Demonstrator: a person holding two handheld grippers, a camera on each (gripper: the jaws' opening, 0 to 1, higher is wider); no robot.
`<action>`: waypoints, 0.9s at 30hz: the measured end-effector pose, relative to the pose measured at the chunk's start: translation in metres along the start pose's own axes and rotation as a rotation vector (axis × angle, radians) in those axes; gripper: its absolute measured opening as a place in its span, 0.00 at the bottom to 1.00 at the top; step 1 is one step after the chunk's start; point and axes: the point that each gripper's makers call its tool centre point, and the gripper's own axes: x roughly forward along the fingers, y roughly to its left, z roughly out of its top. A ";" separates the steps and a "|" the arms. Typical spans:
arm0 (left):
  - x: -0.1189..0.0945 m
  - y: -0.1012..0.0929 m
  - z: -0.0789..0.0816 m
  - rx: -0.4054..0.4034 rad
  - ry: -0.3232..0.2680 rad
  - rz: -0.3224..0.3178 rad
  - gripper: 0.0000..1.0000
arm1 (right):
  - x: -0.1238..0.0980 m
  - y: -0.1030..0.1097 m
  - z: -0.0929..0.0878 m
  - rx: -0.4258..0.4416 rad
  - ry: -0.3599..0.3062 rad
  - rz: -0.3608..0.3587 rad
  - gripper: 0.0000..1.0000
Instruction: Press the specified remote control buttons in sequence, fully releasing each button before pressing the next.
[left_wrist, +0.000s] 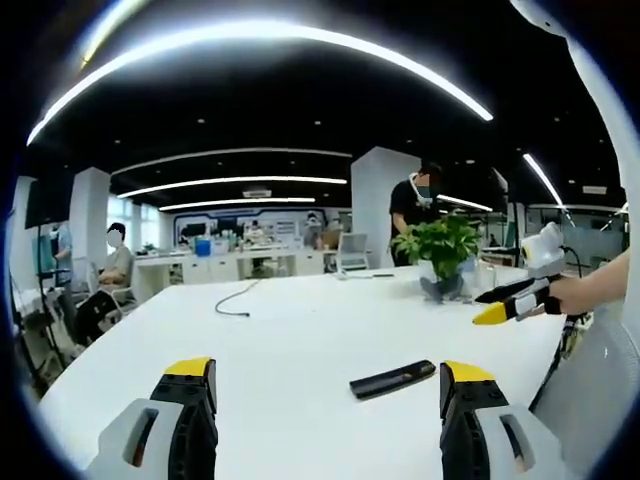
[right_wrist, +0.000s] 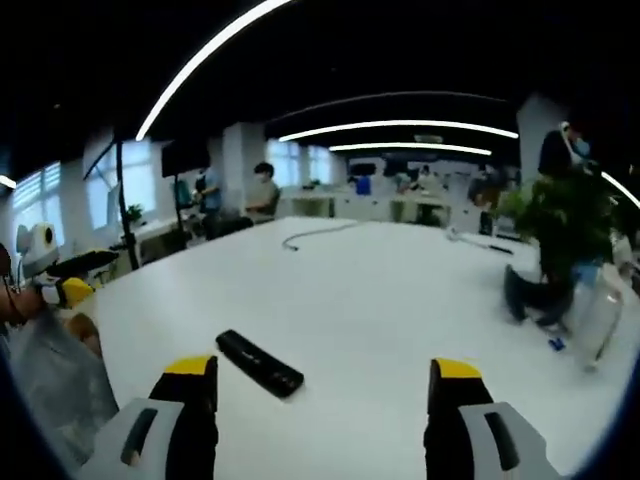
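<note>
A black remote control (left_wrist: 393, 379) lies flat on the white table (left_wrist: 300, 330), just above and between my left gripper's (left_wrist: 328, 372) yellow-tipped jaws, nearer the right one. Those jaws stand wide apart, open and holding nothing. In the right gripper view the same remote (right_wrist: 259, 362) lies slanted beside the left jaw of my right gripper (right_wrist: 322, 370), which is also open and holding nothing. Neither gripper touches the remote. The right gripper (left_wrist: 505, 303) reaches in from the right in the left gripper view. The left gripper (right_wrist: 66, 278) shows at the left edge of the right gripper view.
A potted green plant (left_wrist: 443, 250) stands on the table beyond the remote, also seen as the plant (right_wrist: 560, 235) at the right. A thin cable (left_wrist: 237, 297) trails across the far tabletop. People sit and stand at desks behind the table.
</note>
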 end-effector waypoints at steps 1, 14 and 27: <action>0.000 0.000 0.000 0.002 0.001 0.000 0.96 | -0.007 -0.004 -0.001 -0.014 0.003 -0.025 0.86; -0.001 0.004 -0.003 0.014 0.017 0.025 0.95 | -0.068 -0.015 -0.023 -0.057 0.015 -0.144 0.84; -0.002 0.010 -0.008 0.006 0.048 0.060 0.94 | -0.060 0.019 -0.015 0.090 -0.100 -0.107 0.83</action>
